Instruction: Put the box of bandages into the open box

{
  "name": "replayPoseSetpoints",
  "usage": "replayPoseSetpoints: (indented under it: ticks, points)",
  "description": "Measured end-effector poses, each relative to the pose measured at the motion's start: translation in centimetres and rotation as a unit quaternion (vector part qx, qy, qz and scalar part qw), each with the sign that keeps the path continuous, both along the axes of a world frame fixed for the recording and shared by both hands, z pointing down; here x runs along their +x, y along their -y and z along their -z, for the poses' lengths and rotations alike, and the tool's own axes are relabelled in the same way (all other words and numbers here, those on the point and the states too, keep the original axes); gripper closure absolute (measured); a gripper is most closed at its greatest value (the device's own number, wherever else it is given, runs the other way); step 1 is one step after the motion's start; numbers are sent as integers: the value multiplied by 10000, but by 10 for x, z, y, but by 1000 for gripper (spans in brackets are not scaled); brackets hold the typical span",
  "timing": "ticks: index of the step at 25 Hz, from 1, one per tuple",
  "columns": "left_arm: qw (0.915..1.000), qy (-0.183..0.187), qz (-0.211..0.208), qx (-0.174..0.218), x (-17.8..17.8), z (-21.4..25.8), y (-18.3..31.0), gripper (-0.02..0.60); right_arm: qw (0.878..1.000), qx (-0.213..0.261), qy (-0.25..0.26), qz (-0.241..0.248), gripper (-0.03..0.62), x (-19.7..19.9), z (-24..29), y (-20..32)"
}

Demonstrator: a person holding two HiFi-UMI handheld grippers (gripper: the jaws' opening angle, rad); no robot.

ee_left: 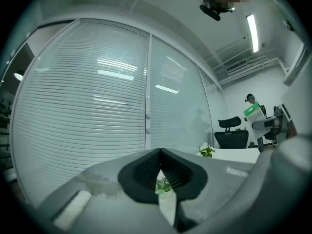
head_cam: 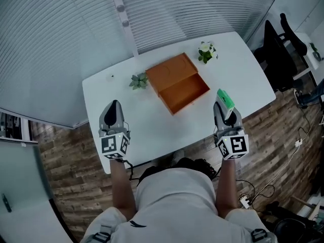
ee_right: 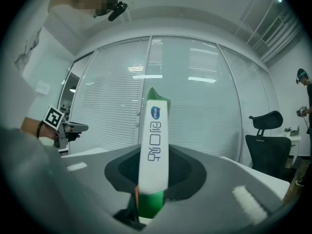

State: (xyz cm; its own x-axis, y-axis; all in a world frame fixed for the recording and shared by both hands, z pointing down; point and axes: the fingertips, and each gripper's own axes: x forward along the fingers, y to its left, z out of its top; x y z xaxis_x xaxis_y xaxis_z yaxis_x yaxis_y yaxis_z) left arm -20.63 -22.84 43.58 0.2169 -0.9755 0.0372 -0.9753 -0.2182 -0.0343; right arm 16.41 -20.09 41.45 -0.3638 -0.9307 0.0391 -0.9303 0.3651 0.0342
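Note:
An orange-brown open box [head_cam: 185,91] lies in the middle of the white table [head_cam: 243,70], its lid folded back toward the far left and its inside empty. My right gripper [head_cam: 221,104] hovers over the table's near right edge, shut on a green and white box of bandages [head_cam: 225,99] that sticks up between the jaws [ee_right: 155,140]. From the left gripper view the same bandage box [ee_left: 251,112] shows far right. My left gripper [head_cam: 114,105] hangs over the near left edge, its jaws shut on nothing [ee_left: 160,153].
Two small potted plants stand on the table, one [head_cam: 137,81] left of the open box and one [head_cam: 206,51] behind it at the right. Black office chairs [head_cam: 277,47] stand past the table's right end. Blinds cover the glass wall behind.

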Motion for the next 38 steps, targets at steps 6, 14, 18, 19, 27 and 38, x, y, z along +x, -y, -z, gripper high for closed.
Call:
replayPoseSetpoints:
  ticks: [6,14,18,19,27,38]
  points:
    - [9996,-5,256,-71,5,-9,17,577,9996,19,-84,271,503,8,-2,39]
    - [9995,128,228,-166,16,-17,24,577,9996,32,-103,250,503,23,-6,62]
    - [9995,145,241,-116,12,-15,27,577,9997,44,-102,199,503,24,-8,66]
    - [9995,158,246,-113,11,-14,27,577,9997,45,-104,199,503,23,-8,67]
    - [9993,149,326,-106,2,-15,26,577,9991,38,-281,318,503,11,-9,83]
    - [9984,199,503,-131,-13,-18,17,577,9067,-248,-3978,1379,503,-57,-96,125]
